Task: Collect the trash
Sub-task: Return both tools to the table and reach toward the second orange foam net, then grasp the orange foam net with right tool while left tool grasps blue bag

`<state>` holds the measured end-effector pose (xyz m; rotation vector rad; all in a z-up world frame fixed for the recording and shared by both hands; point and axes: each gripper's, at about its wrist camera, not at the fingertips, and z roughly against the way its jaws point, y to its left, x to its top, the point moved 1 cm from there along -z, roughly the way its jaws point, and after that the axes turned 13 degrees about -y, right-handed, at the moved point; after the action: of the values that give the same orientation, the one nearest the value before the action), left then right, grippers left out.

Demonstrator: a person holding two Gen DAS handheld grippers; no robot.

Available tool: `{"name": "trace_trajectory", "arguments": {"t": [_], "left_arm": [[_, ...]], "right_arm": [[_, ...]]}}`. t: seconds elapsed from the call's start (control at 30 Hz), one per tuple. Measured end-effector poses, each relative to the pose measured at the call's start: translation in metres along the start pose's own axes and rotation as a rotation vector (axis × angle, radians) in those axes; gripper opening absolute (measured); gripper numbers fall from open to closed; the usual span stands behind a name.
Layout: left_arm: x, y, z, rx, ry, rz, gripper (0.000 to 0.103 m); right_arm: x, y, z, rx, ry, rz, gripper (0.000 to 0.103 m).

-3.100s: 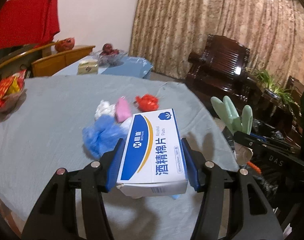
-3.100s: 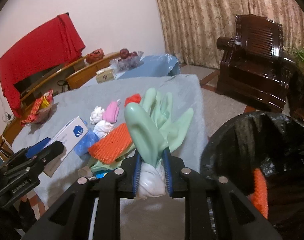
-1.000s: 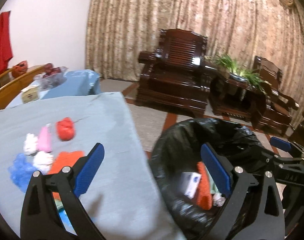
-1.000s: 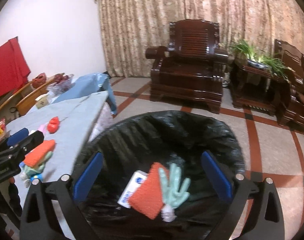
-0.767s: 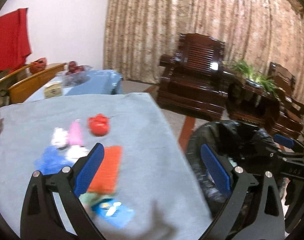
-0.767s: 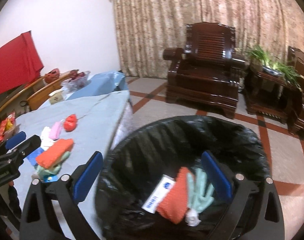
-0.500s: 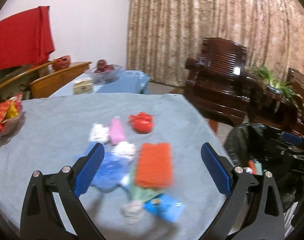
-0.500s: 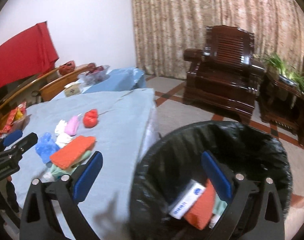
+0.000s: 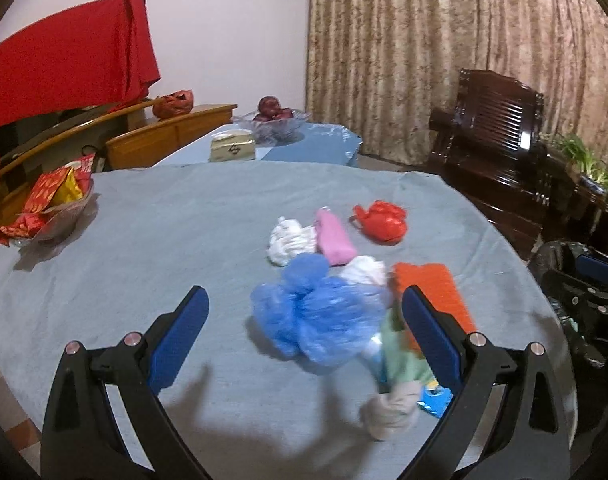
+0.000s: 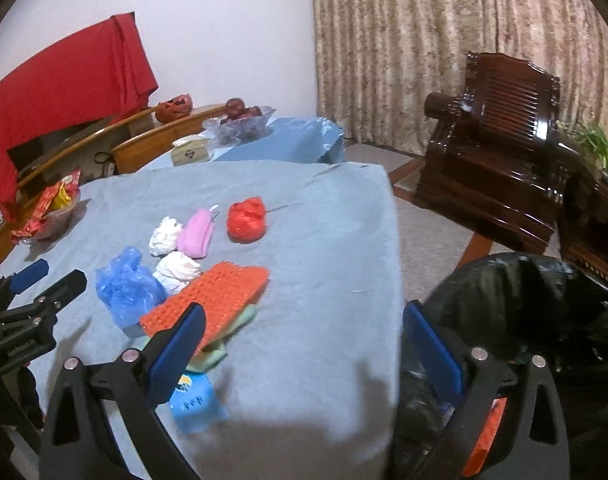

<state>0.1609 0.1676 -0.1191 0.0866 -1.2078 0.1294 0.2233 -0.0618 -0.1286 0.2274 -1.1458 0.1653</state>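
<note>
Both jaws spread, empty | left gripper [image 9: 302,330] over blue bag [image 9: 319,318] | risk: I snag neighbouring orange pad [image 9: 433,296], dragging it off worktop [image 9: 144,248] edge.

Your right claw's [image 10: 304,350] arms cover the bin's [image 10: 543,292] near rim, and the frame edge cuts its right side, so you see only an orange scrap [image 10: 485,436] inside. Under the left claw [image 9: 304,332], the blue bag [image 9: 319,320] is motion-blurred; its right finger [image 9: 431,336] hides part of the green glove [image 9: 399,356] and blue packet [image 9: 437,398].
</note>
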Motion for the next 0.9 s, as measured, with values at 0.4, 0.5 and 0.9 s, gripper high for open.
{"name": "trace_trajectory", "arguments": {"t": [0.4, 0.5, 0.9], "left_arm": [[-0.009, 0.018, -0.023, 0.016, 0.037, 0.033, 0.094], [-0.012, 0.02, -0.025, 0.014, 0.046, 0.033, 0.094], [-0.022, 0.012, -0.04, -0.016, 0.081, 0.041, 0.093]], "right_arm": [[-0.021, 0.044, -0.051, 0.078, 0.098, 0.031, 0.081], [-0.027, 0.05, -0.06, 0.102, 0.134, 0.034, 0.073], [-0.035, 0.057, -0.066, 0.213, 0.179, 0.018, 0.011]]}}
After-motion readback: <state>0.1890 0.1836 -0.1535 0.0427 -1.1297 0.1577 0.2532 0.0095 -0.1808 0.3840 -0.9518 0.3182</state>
